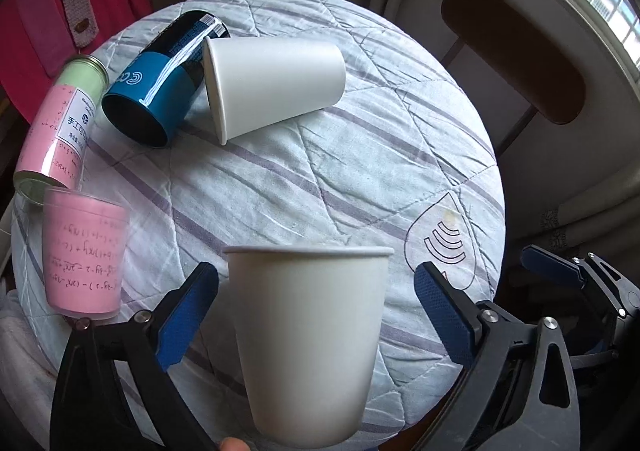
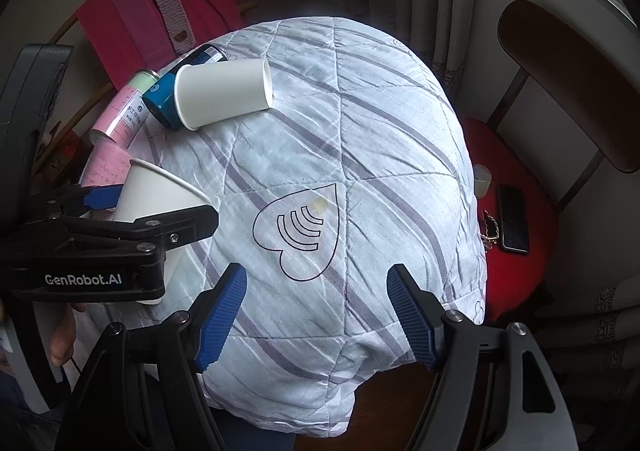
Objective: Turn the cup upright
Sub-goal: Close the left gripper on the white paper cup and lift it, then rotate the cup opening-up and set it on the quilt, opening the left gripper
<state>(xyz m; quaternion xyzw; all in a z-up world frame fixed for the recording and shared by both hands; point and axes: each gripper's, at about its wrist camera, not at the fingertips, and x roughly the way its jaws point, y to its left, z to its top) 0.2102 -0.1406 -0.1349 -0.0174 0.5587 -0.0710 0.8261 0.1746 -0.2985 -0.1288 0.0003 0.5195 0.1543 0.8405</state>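
A white paper cup (image 1: 308, 339) stands upright, mouth up, between the fingers of my left gripper (image 1: 316, 311). The jaws are wide open and there is a gap on both sides of the cup. The same cup (image 2: 156, 195) shows in the right wrist view, with the left gripper (image 2: 120, 219) around it. A second white paper cup (image 1: 272, 83) lies on its side at the far side of the round table (image 1: 360, 179), and it also shows in the right wrist view (image 2: 224, 93). My right gripper (image 2: 316, 315) is open and empty near the table's front edge.
A blue can (image 1: 160, 83), a pink-and-green can (image 1: 60, 123) and a pink cup (image 1: 84, 255) sit at the table's left. A chair (image 2: 568, 83) stands to the right. A red stool (image 2: 516, 211) there holds a phone (image 2: 512, 223).
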